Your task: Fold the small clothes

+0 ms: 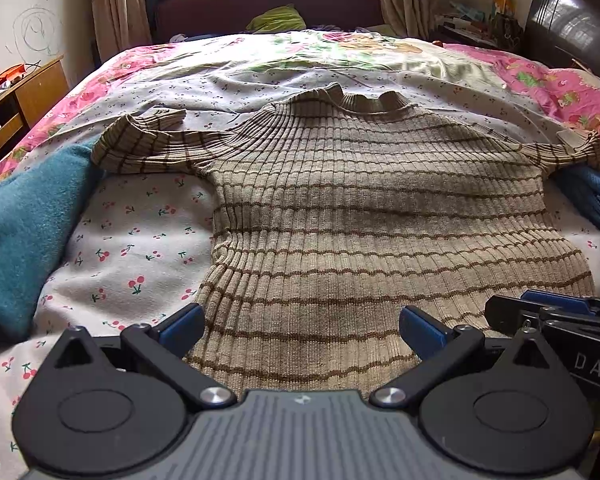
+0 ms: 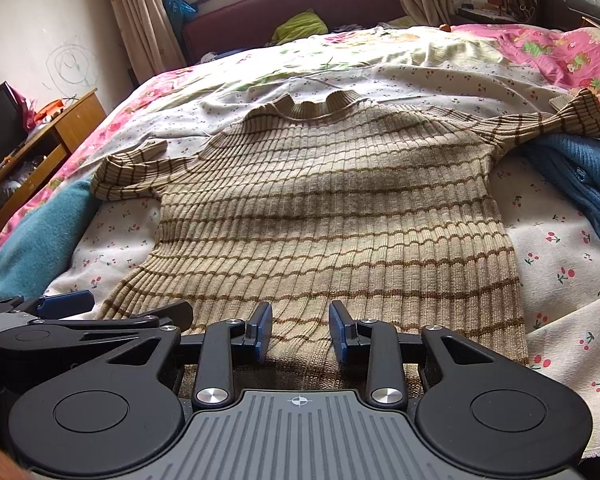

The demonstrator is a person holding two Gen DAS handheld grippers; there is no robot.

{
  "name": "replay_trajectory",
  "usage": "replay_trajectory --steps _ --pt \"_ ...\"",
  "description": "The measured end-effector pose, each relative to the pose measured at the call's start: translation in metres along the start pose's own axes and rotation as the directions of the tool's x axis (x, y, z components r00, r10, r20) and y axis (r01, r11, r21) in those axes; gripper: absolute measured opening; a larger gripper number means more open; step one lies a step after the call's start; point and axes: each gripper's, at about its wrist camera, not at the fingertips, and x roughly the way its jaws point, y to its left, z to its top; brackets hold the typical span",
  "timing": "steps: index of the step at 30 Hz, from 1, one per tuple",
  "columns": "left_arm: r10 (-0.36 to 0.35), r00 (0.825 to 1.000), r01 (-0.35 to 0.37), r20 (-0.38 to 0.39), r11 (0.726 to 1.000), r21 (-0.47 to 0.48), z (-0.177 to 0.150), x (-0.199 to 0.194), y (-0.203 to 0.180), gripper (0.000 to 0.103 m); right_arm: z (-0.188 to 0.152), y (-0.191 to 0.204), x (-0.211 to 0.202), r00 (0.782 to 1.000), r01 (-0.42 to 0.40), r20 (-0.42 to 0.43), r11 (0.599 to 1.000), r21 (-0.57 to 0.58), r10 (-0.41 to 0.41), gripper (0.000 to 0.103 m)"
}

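I'm seeing a teal blanket [image 1: 28, 216] lying at the far left. My left gripper [image 1: 300, 330] is hovering with jaws wide apart over the striped sweater [image 1: 340, 208], which is lying flat on the bed [image 1: 140, 240]. My right gripper [image 2: 300, 332] is hovering over the hem, jaws apart, gripping nothing.

Both tongs [image 1: 302, 330] [image 2: 300, 332] look alike — black linkages, blue pads, 2 silver screws, grey ribbed base.
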Motion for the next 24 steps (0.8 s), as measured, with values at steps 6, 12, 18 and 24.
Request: replay_trajectory --steps 6,12,18,24 --pt "0.004 1.0 -0.004 0.001 1.0 0.005 0.0011 -0.0003 -0.0011 0.103 0.0001 0.0006 -0.0002 1.0 -0.003 0.002 1.0 0.003 0.003 0.031" --pt "0.009 1.0 -0.009 0.004 1.0 0.01 0.0022 -0.0018 -0.0035 0.103 0.0 -0.0003 -0.0004 1.0 -0.004 0.003 1.0 0.004 0.004 0.031" --pt "0.012 1.0 -0.012 0.011 1.0 0.018 0.0033 -0.0032 -0.0064 0.103 0.0011 -0.0031 -0.0016 1.0 -0.011 0.01 1.0 0.013 0.011 0.031" --pt "0.011 1.0 -0.012 0.025 0.999 0.036 0.0086 -0.0056 -0.0095 0.103 0.0031 -0.0057 -0.0042 1.0 -0.02 0.023 1.0 0.02 0.019 0.031"
